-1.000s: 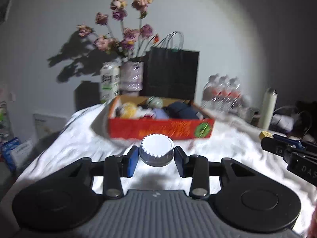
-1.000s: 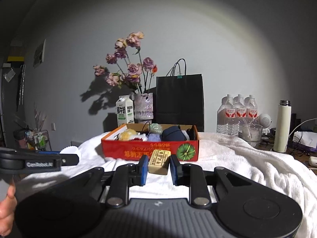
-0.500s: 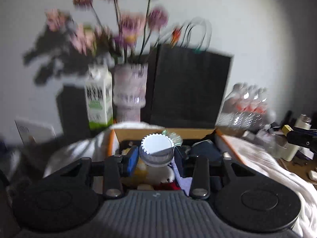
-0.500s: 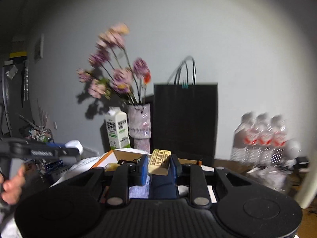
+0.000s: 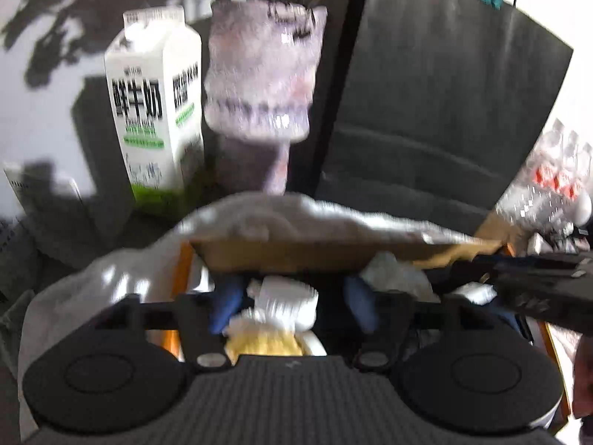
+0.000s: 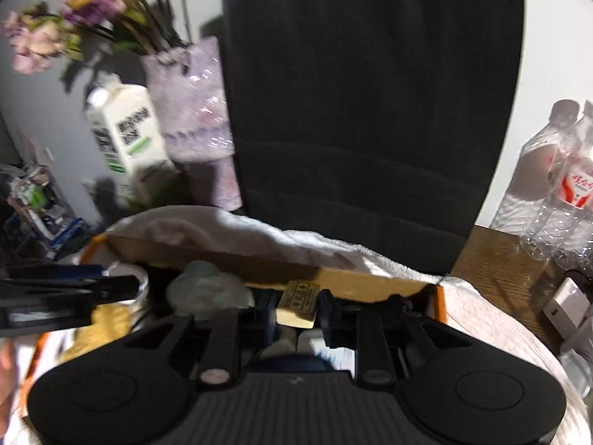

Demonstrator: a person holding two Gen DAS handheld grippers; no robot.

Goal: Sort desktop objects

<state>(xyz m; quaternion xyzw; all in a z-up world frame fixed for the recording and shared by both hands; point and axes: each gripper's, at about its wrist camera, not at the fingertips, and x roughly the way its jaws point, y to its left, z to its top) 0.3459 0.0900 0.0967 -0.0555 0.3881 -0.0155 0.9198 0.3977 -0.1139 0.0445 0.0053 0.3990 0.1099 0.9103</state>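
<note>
A tall black paper bag [image 6: 370,111] fills the upper centre of the right wrist view, with a white milk carton [image 5: 155,111] and a frosted purple vase [image 5: 259,85] to its left. Below them, at mid-frame, lies the orange cardboard box [image 5: 281,256] on a white cloth [image 6: 259,233]. Both grippers tilt downward over the box. The left gripper [image 5: 292,306] has just been opening its jaws; they stand spread, and the white ridged cap [image 5: 285,306] sits blurred between them, clear of both pads. The right gripper [image 6: 296,309] pinches a small yellow labelled block [image 6: 298,304] at lower centre, its jaws having just eased slightly wider.
</note>
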